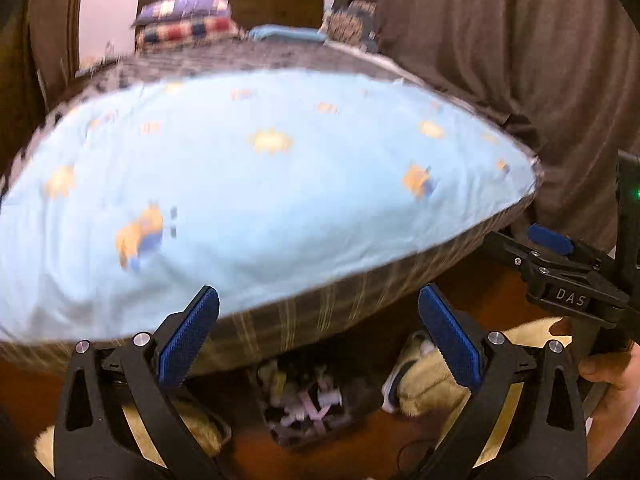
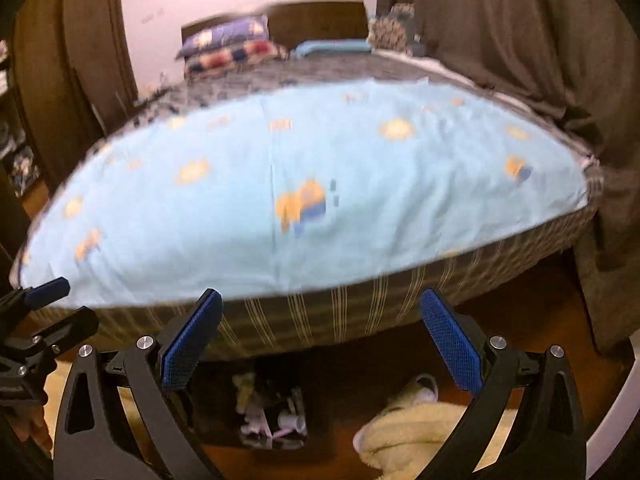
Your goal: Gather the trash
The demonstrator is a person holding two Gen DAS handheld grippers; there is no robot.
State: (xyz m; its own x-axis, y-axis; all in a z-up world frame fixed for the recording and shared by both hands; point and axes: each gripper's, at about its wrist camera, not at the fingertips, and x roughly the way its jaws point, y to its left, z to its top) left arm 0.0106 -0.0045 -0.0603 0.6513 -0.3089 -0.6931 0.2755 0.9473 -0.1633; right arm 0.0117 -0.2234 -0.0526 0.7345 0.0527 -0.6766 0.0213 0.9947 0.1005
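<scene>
A small dark bin (image 1: 304, 404) holding pale crumpled trash stands on the wooden floor at the foot of the bed, low in both wrist views (image 2: 272, 416). My left gripper (image 1: 318, 296) hangs above it with its blue pads wide apart and nothing between them. My right gripper (image 2: 320, 296) is likewise open and empty, above and in front of the bin. One blue pad of the right gripper (image 1: 548, 238) shows at the left wrist view's right edge, with a hand below it.
A bed with a light blue cartoon-print sheet (image 1: 260, 184) and a checked cover (image 2: 340, 312) fills the middle. A fluffy cream cloth (image 2: 408, 432) lies on the floor right of the bin. Brown curtains (image 1: 500, 40) hang on the right, pillows (image 2: 228, 44) by the headboard.
</scene>
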